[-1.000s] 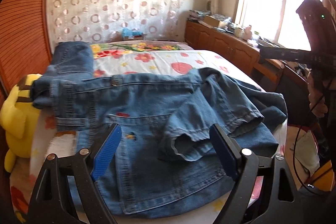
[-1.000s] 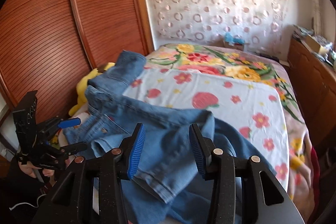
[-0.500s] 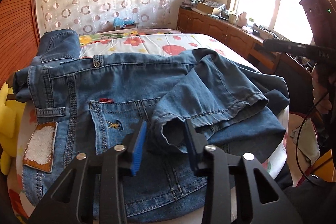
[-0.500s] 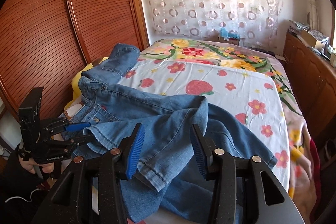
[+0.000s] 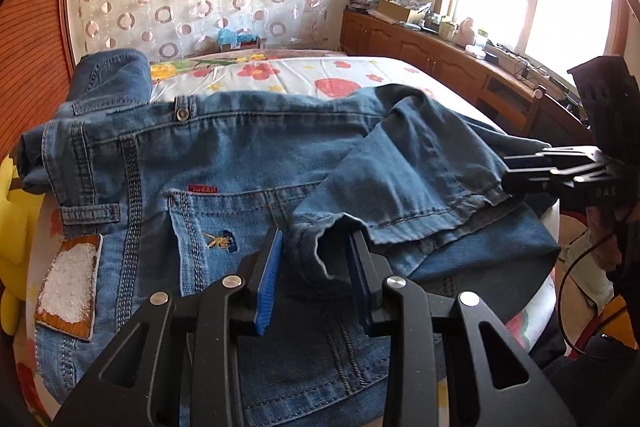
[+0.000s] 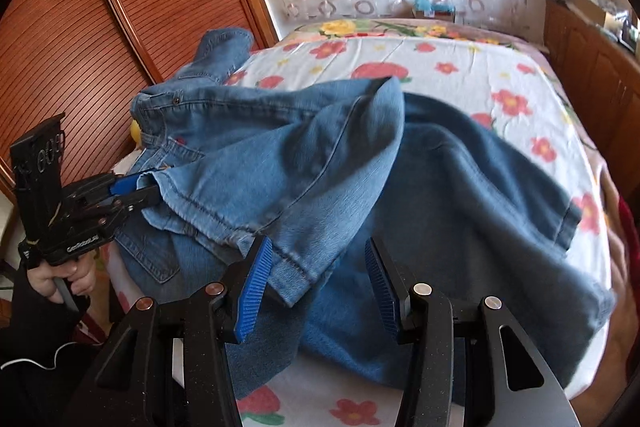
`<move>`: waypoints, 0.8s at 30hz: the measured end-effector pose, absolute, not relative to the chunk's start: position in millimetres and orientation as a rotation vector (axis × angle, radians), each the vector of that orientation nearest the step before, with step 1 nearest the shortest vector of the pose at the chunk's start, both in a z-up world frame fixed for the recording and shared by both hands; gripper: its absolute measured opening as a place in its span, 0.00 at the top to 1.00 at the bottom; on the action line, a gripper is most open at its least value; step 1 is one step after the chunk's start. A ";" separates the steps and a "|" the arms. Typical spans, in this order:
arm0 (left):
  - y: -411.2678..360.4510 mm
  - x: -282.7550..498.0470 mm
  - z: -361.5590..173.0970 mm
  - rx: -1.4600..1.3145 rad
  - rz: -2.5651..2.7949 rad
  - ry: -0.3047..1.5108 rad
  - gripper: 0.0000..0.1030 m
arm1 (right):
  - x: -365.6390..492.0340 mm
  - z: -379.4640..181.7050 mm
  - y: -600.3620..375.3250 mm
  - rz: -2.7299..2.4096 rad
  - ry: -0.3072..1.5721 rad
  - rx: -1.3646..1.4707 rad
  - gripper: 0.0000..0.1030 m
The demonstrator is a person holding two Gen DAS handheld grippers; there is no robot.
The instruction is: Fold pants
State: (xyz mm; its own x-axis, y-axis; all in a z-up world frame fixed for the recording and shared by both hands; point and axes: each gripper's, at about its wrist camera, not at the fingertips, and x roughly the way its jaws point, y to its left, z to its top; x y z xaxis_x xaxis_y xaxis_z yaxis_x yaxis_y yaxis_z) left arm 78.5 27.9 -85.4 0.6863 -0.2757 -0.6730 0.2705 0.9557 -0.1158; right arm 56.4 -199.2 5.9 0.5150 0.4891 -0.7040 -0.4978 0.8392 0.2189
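Two claws are at work on one pair of jeans (image 5: 224,163), which sprawls across the flowered bed (image 5: 344,75) and fills the middle of both views, waistband to the left, one leg doubled back so its hem lies at lower centre. Denim like this should be fairly heavy, soft and floppy, rough enough not to slip, and in no way fragile; it will sag and drag unless both corners of a fold are lifted together. The stitched hem (image 5: 404,223) is the thickest, firmest edge, so its two corners look like the best places to take hold.

The left claw (image 5: 314,259), at lower centre of its own view, has its blue pads drawn in around the near corner of that hem; cloth is bunched between them and seems pinched, though the contact on the right pad is partly hidden. The right claw (image 6: 318,275) sits at lower centre of its view with jaws spread; the other hem corner lies against its left pad (image 6: 256,287) while the right pad stands clear, so nothing is gripped there.

Compared with a second ago, the left claw's jaws, then wide apart and short of the hem, have narrowed onto it. Both claws have dropped closer to the cloth, the right one most, so the jeans now loom larger in its view. The jeans themselves lie much as they did.
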 end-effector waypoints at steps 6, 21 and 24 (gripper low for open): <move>32.0 78.1 -84.1 -0.029 -0.307 0.735 0.92 | 57.9 6.7 -194.2 0.628 0.822 -0.026 0.82; 44.4 11.3 19.6 -0.024 -0.367 0.518 0.95 | 41.7 141.0 -174.5 0.720 0.426 -0.143 0.90; 56.6 -3.3 35.3 -0.028 -0.359 0.490 0.95 | 38.5 165.5 -151.9 0.776 0.367 -0.163 0.91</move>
State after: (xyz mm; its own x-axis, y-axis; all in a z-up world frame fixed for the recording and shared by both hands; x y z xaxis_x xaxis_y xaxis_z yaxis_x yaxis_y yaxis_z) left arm -3.3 56.6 35.3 0.8211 -0.3444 -0.4551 0.3311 0.9370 -0.1117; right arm 38.5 -151.9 165.5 0.6545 0.6531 -0.3809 -0.7090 0.7051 -0.0092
